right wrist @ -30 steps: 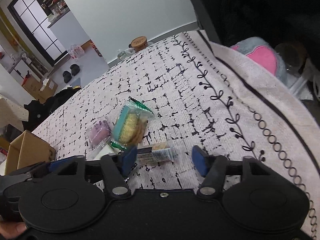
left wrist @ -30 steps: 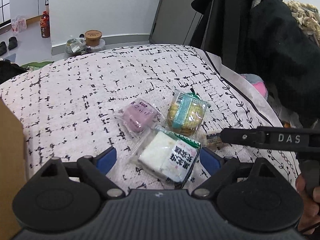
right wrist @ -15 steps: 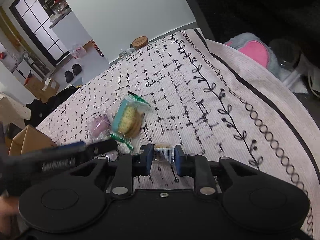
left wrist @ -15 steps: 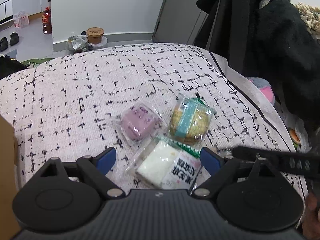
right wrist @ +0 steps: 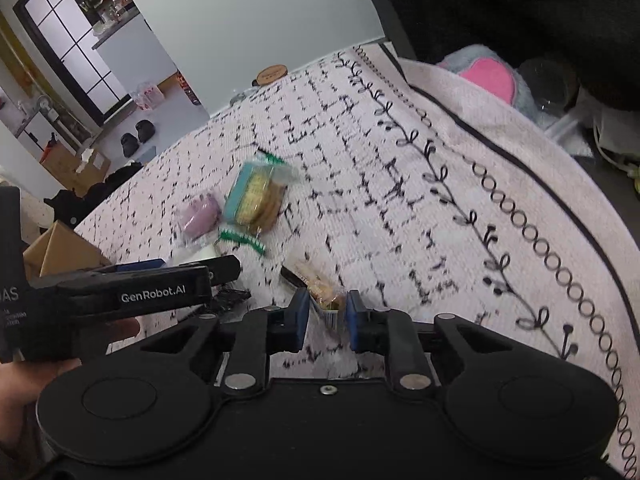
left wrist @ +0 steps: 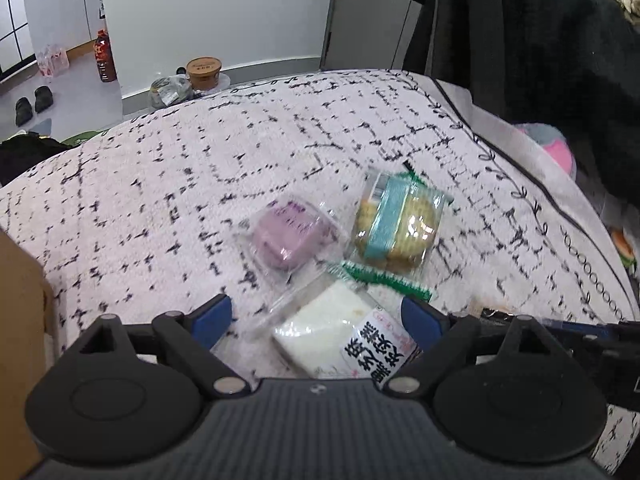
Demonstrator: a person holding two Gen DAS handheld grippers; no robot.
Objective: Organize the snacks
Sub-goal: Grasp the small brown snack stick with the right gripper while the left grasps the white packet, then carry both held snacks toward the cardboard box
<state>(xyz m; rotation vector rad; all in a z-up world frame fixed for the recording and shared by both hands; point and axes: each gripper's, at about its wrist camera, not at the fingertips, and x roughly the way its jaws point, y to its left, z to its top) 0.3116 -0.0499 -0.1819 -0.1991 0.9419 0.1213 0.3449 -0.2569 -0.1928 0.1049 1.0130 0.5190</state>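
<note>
Snack packets lie on a white cloth with black marks. A white cake packet with black lettering lies between the open fingers of my left gripper. A purple cake packet and a biscuit packet with a teal band lie just beyond it. My right gripper is shut on a slim brown snack bar and holds it just above the cloth. The biscuit packet and purple packet show further off in the right wrist view.
A cardboard box stands at the left edge of the cloth and also shows in the right wrist view. Dark coats hang at the right. A pink and grey plush toy lies past the cloth's edge. Cups and a bottle stand on the floor behind.
My right gripper closed on the slim snack bar and lifted it a little. My left gripper moved closer over the white packet, still open.
</note>
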